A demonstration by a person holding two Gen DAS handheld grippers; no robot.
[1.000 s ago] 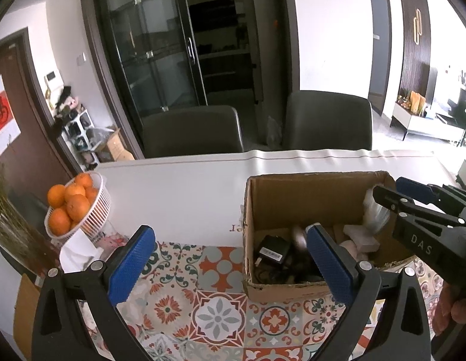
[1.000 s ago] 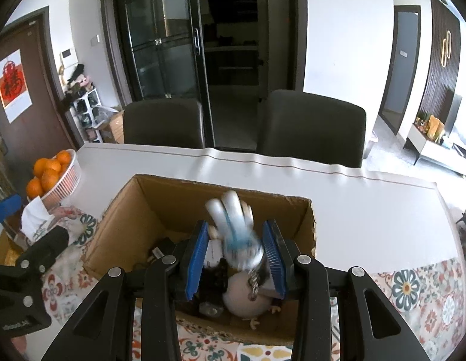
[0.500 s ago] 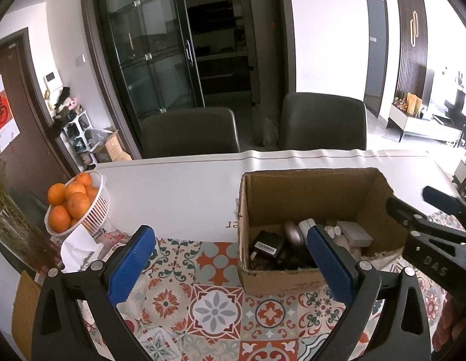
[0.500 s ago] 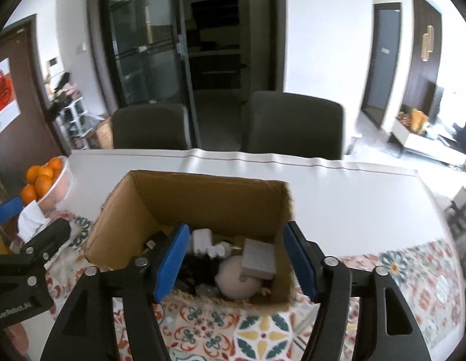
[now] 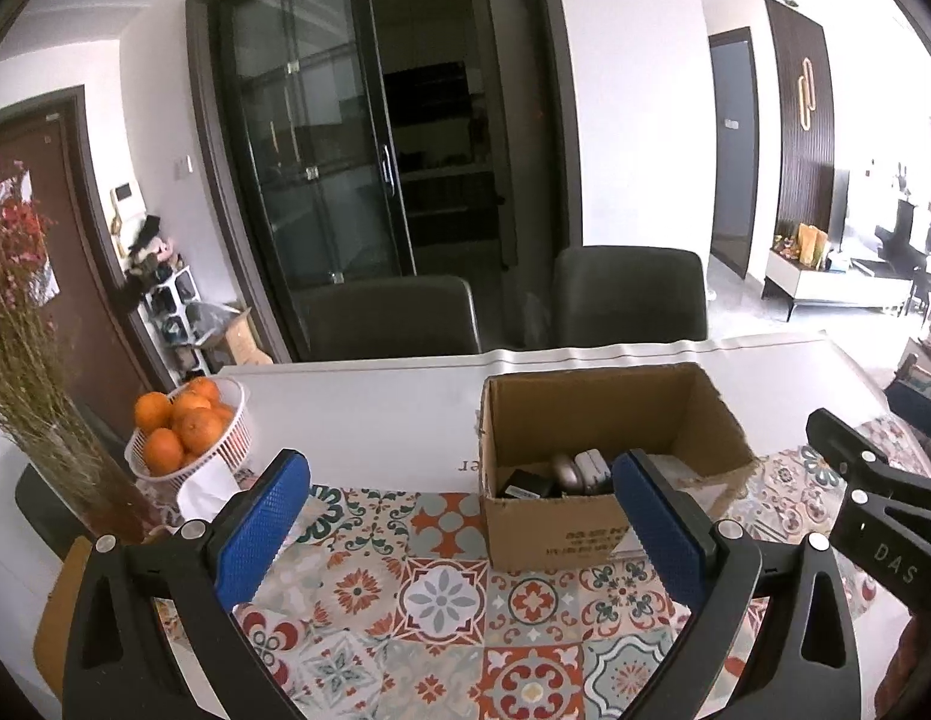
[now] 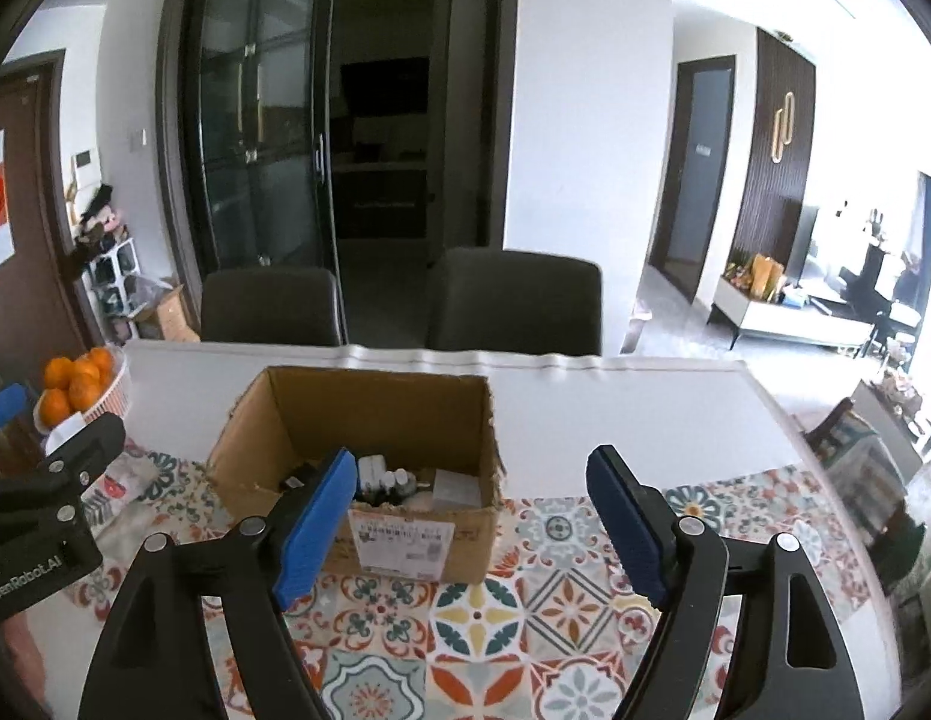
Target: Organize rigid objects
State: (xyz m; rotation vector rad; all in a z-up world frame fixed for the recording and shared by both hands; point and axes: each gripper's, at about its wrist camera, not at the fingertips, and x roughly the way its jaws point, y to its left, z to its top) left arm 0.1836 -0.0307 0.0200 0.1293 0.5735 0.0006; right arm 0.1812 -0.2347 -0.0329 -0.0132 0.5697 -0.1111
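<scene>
the table (image 5: 369, 414) carries a patterned cloth (image 6: 495, 618), and on its far edge stands the open cardboard box (image 6: 369, 414) with small items inside. beside it, the basket of oranges (image 5: 186, 429). the left gripper (image 5: 453, 516) is spread wide, empty. the right gripper (image 6: 471, 516) is opening, nothing between its jaws.

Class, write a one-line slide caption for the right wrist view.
Right gripper, jaws opening and empty, faces a cardboard box of small items on a tiled tablecloth.
</scene>
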